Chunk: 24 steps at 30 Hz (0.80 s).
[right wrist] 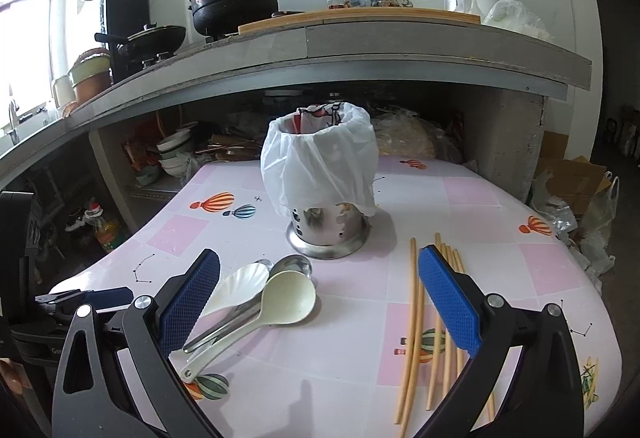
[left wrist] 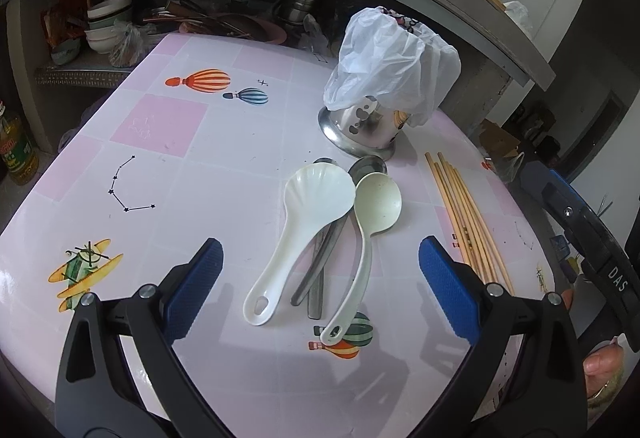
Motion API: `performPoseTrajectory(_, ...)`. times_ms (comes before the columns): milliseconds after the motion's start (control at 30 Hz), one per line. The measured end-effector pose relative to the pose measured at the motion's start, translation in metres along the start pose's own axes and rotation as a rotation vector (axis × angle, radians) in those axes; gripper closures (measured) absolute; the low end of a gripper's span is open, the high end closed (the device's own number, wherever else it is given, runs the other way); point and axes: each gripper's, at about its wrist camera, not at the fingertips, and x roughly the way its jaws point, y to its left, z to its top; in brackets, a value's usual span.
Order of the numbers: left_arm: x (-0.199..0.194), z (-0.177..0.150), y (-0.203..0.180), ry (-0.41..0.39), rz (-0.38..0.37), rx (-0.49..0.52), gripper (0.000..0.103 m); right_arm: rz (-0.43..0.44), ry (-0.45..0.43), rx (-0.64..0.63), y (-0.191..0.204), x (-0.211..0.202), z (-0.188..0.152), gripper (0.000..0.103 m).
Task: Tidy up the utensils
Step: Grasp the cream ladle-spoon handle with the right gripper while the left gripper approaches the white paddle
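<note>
Utensils lie loose on a pink checked tablecloth (left wrist: 168,126) below the spread blue pads of the left gripper (left wrist: 320,290).

Both jaws stand wide apart and hold nothing; ahead of them a white scalloped rice paddle (left wrist: 304,222) and a pale round-bowled spoon (left wrist: 370,222) lie side by side, overlapping two metal spoons (left wrist: 326,250) beneath them; to the right a bundle of wooden chopsticks (left wrist: 466,222) lies fanned on the cloth, near the right pad; beyond stands a steel utensil holder (left wrist: 362,126), a white plastic bag (left wrist: 388,66) draped over its top; at the right edge, fingers (left wrist: 600,366) grip another black tool.
</note>
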Motion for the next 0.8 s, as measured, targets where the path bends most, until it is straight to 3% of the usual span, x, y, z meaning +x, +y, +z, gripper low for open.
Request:
performPoseTrajectory(500, 0.005, 0.002, 0.012, -0.006, -0.027, -0.005, 0.008, 0.08, 0.039, -0.031, 0.013, 0.019, -0.007, 0.006)
performPoseTrajectory(633, 0.011, 0.004, 0.013, -0.006, 0.001, 0.019, 0.008, 0.079, 0.071, -0.024, 0.005, 0.029, -0.012, 0.006)
performPoseTrajectory(800, 0.018, 0.005, 0.011, -0.007, 0.061, 0.069, 0.008, 0.158, 0.159, 0.084, -0.015, 0.049, -0.017, 0.006)
